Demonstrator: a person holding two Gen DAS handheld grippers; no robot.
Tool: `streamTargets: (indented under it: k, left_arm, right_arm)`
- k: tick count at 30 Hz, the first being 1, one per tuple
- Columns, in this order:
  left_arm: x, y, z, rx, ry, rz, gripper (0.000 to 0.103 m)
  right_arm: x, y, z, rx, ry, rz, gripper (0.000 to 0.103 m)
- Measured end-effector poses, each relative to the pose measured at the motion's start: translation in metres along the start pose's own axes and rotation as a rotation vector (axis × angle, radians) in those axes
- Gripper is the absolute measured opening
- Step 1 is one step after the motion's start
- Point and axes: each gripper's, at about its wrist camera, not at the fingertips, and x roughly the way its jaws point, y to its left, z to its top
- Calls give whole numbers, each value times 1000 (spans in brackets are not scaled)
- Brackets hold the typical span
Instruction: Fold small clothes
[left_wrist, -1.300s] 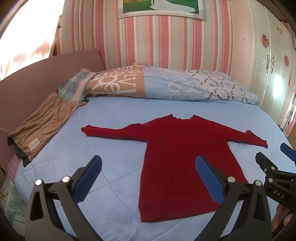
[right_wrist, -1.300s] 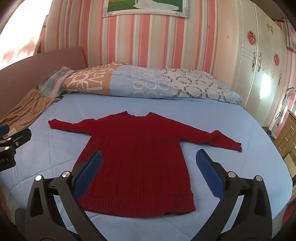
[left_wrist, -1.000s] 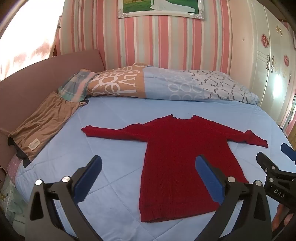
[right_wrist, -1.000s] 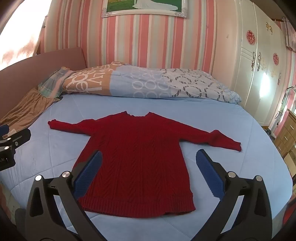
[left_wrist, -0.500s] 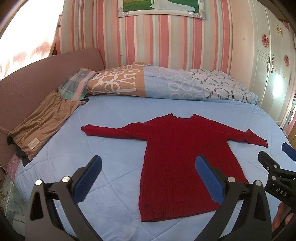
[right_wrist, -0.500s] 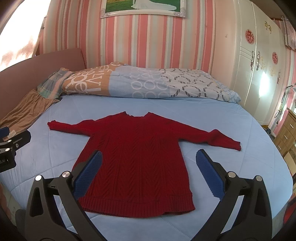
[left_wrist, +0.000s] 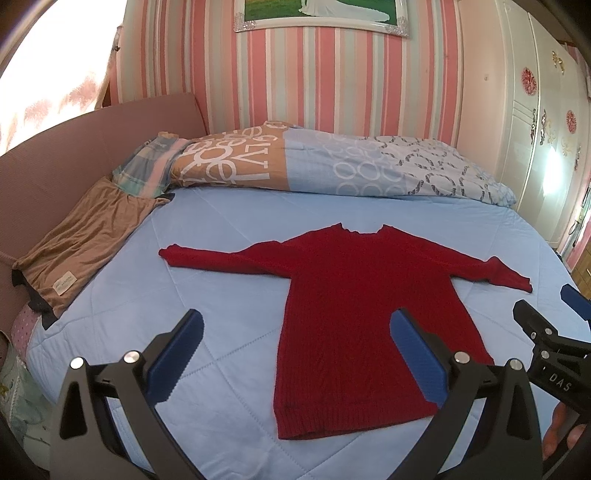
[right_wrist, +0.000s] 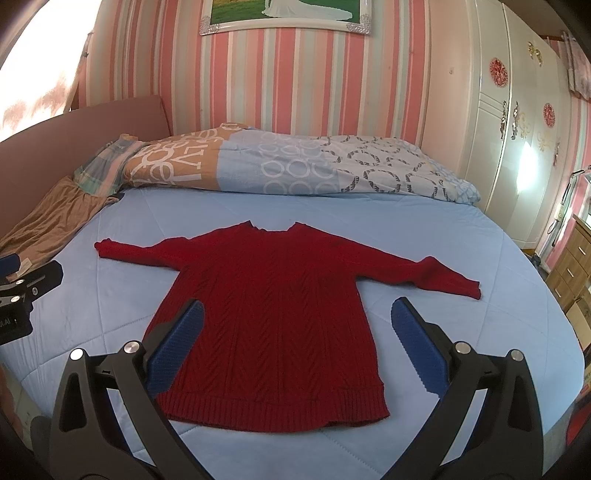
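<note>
No fold is made yet: the red sweater (right_wrist: 273, 317) lies flat, sleeves spread, on the blue bed (right_wrist: 443, 236). Both my left tongs (left_wrist: 295, 354) and right tongs (right_wrist: 295, 350) hover spread wide, holding nothing; every fold remains.

A bed (left_wrist: 229, 295) with a light blue quilt carries a red sweater (left_wrist: 354, 317) spread flat, a folded duvet (left_wrist: 332, 166) and a brown garment (left_wrist: 85, 236).
</note>
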Motion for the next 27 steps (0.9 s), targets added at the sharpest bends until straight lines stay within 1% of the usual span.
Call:
streamTargets:
  k: [27]
  left_arm:
    - [-1,-1,0,2,3,-1,101]
  right_arm:
    - [0,-1,-3,0,3,-2,100]
